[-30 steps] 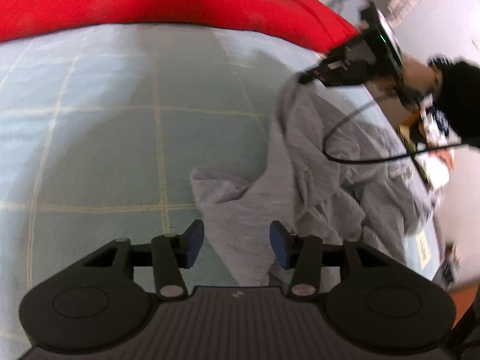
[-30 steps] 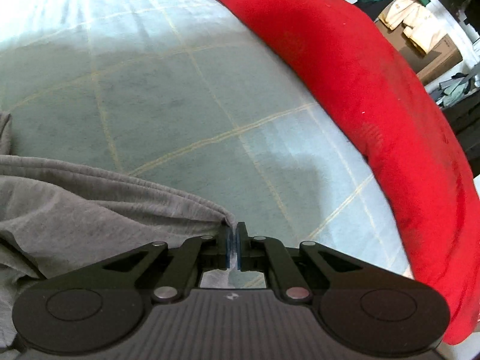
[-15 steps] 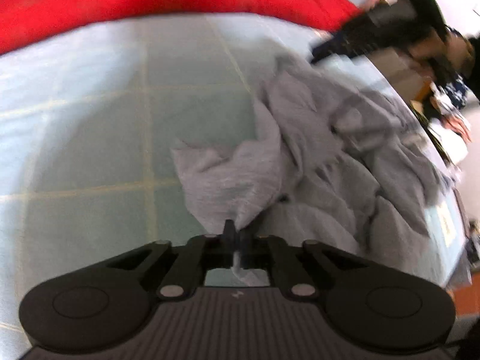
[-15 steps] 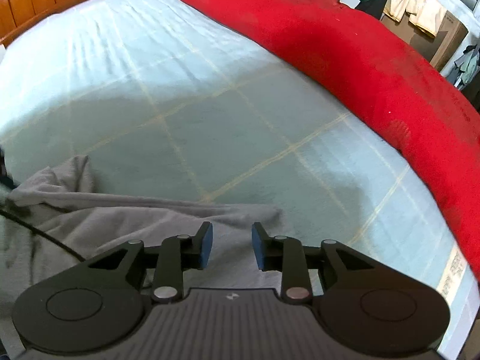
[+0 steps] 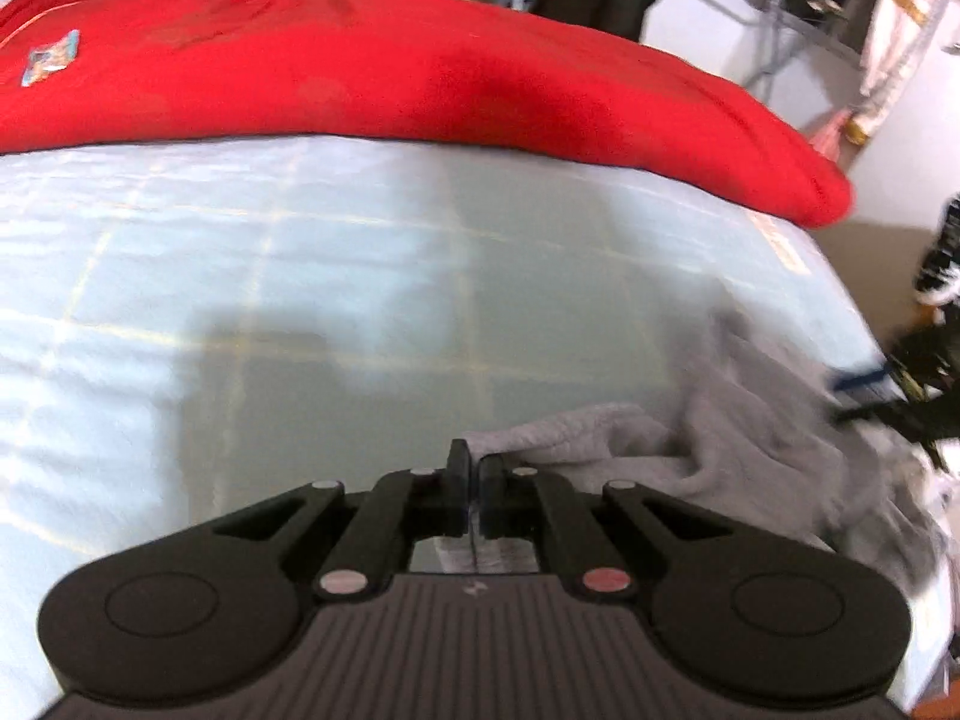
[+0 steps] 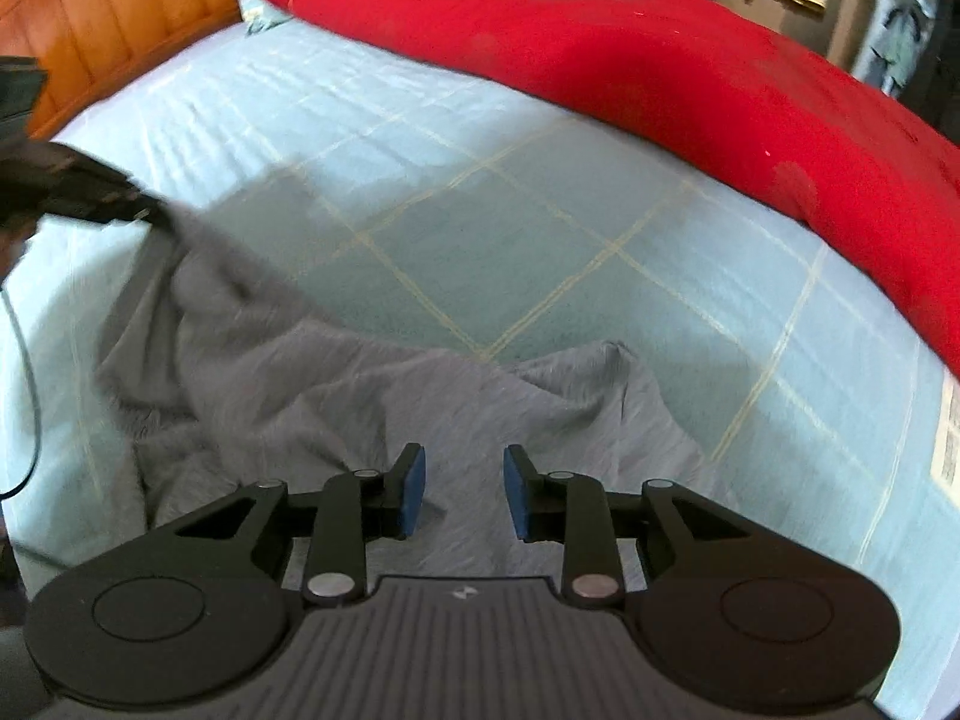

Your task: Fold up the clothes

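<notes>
Garment, grey, lay crumpled on our bed, stretching leftward from our right gripper, whose jaws had just spread above it, empty. Our left gripper, pressed together, pinched its far edge.

At lower centre the left gripper pinches an edge of the grey garment, which trails right across the pale blue checked sheet; a red blanket spans the top.

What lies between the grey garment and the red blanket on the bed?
Only bare checked bedsheet separates the grey garment from the red blanket, shown best in the right wrist view.
</notes>
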Motion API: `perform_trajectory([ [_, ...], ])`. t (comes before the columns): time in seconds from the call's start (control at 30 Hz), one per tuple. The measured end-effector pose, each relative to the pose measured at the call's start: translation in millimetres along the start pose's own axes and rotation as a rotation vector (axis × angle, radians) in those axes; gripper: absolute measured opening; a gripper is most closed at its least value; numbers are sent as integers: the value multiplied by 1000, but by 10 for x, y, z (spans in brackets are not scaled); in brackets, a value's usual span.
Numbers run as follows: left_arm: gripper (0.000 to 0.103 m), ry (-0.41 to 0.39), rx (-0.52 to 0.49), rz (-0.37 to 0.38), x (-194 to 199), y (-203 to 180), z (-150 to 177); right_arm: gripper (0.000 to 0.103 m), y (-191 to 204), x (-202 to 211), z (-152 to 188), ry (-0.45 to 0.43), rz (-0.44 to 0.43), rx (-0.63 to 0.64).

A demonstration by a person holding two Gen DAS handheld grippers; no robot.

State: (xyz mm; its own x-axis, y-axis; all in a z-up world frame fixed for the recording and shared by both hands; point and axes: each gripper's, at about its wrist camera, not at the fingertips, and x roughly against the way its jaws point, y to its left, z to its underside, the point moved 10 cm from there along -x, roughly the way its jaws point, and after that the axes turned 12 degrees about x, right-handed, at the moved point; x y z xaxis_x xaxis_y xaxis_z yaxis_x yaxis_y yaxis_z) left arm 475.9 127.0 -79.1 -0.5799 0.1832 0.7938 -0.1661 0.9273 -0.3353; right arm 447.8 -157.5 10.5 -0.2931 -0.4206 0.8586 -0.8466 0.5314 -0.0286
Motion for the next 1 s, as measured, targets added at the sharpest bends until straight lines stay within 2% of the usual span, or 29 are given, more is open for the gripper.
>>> perform_trajectory([
  [0.13, 0, -23, -29, -67, -262, 197, -404, 33, 15, 14, 69, -6, 6, -61],
  [0.27, 1, -54, -27, -91, -425, 288, -778, 33, 29, 41, 137, -10, 18, -110],
  [0.4, 5, -28, -6, -100, -682, 260, -922, 33, 83, 35, 155, -18, 12, -156],
  [0.57, 9, 5, 14, -110, -735, 293, -812, 35, 238, 4, 150, -17, -8, -166],
  [0.7, 27, -7, 41, -72, -549, 327, -698, 39, 315, -8, 144, -26, -26, -194],
  [0.77, 28, -38, 70, -68, -393, 371, -665, 40, 333, -24, 146, -32, -37, -224],
  [0.9, 37, -102, 208, -40, 10, 518, -452, 43, 376, -22, 157, -46, -54, -283],
  [1.0, 42, -134, 407, 8, 215, 680, -118, 45, 438, -21, 170, -56, -69, -316],
])
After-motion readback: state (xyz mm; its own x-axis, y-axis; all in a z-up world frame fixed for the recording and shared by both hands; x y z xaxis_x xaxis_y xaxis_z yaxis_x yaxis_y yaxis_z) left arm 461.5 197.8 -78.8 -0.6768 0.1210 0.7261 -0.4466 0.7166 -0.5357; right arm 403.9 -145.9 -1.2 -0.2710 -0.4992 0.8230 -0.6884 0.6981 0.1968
